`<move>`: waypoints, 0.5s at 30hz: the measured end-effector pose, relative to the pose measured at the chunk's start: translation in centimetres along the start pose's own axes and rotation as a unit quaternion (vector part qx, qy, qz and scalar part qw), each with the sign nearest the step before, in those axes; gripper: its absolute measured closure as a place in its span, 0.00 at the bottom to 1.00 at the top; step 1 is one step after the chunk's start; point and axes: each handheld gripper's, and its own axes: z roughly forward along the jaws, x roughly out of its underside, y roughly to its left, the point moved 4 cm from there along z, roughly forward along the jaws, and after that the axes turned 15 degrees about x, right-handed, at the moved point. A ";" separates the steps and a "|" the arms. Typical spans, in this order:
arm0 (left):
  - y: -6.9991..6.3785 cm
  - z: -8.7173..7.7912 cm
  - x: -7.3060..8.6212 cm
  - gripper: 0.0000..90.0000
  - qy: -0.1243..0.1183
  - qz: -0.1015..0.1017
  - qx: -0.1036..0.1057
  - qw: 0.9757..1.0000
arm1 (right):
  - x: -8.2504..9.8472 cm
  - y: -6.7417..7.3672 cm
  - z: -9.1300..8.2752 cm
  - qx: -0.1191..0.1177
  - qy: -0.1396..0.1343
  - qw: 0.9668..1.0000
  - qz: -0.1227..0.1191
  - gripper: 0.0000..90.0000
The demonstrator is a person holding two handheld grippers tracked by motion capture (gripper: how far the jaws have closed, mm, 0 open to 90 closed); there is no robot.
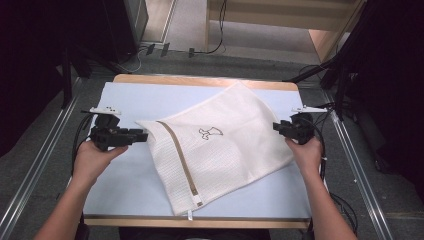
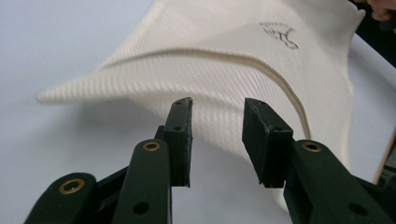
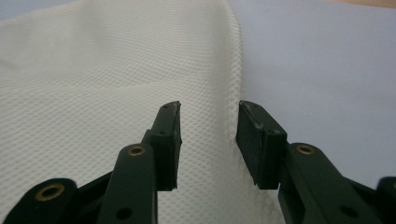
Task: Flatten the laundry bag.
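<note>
Our white mesh bag [image 1: 220, 150] lies flat in the middle of the table [image 1: 125, 175], turned a bit, with its zipper [image 1: 182, 162] running from the top corner toward 6 o'clock. We think the job is only starting: nothing is picked up or folded yet. Our left gripper [image 1: 142, 135] sits at 9 o'clock, just at the bag's corner, jaws apart and holding nothing. Our right gripper [image 1: 276, 127] sits at 3 o'clock at the bag's edge, jaws apart too. Both hands rest low, pointing inward.
</note>
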 end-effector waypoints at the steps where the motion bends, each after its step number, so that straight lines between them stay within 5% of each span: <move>1: 0.6 0.3 -0.4 0.71 0.002 0.001 -0.001 1.000 | 0.2 0.3 -0.5 -0.003 -0.004 1.000 -0.005 0.68; 6: 3.6 1.8 -1.8 0.70 0.018 -0.009 -0.009 1.000 | 1.0 1.0 -1.9 -0.013 -0.011 1.000 -0.020 0.66; 15: 7.2 3.6 -3.3 0.68 0.021 -0.011 -0.027 0.999 | 3.9 2.6 -3.2 -0.040 -0.003 0.998 -0.049 0.69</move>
